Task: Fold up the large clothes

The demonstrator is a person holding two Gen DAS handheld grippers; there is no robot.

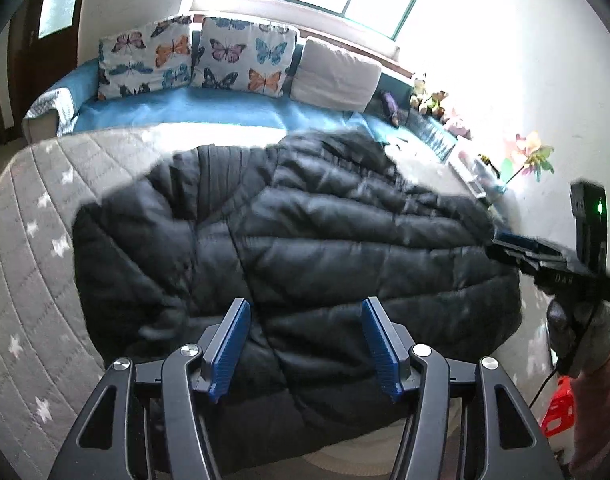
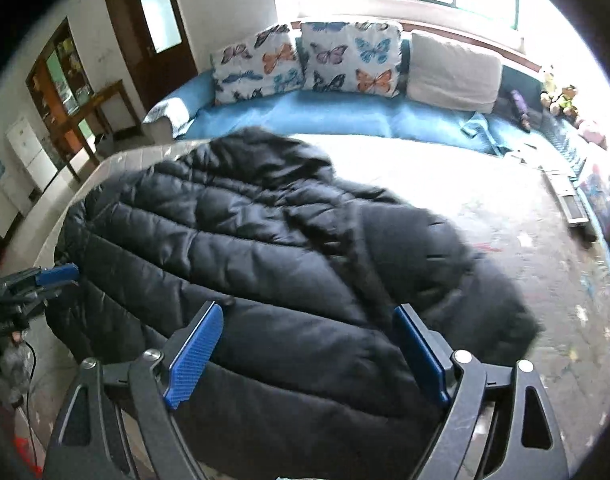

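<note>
A black quilted puffer jacket (image 1: pixel 297 248) (image 2: pixel 273 280) is spread on a grey star-patterned quilted mat (image 1: pixel 29 280), with both open-fingered grippers, left (image 1: pixel 307 344) and right (image 2: pixel 309 354), held above its near edge. Behind the mat, a blue-covered sofa (image 1: pixel 209 108) (image 2: pixel 337 116) is set, with two butterfly-print cushions (image 1: pixel 193 56) (image 2: pixel 305 60) propped on it left of a plain white cushion (image 1: pixel 337 74) (image 2: pixel 455 72).

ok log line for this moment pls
task: fold large clothes | black puffer jacket spread on grey quilted bed | left gripper open, empty | right gripper open, empty
</note>
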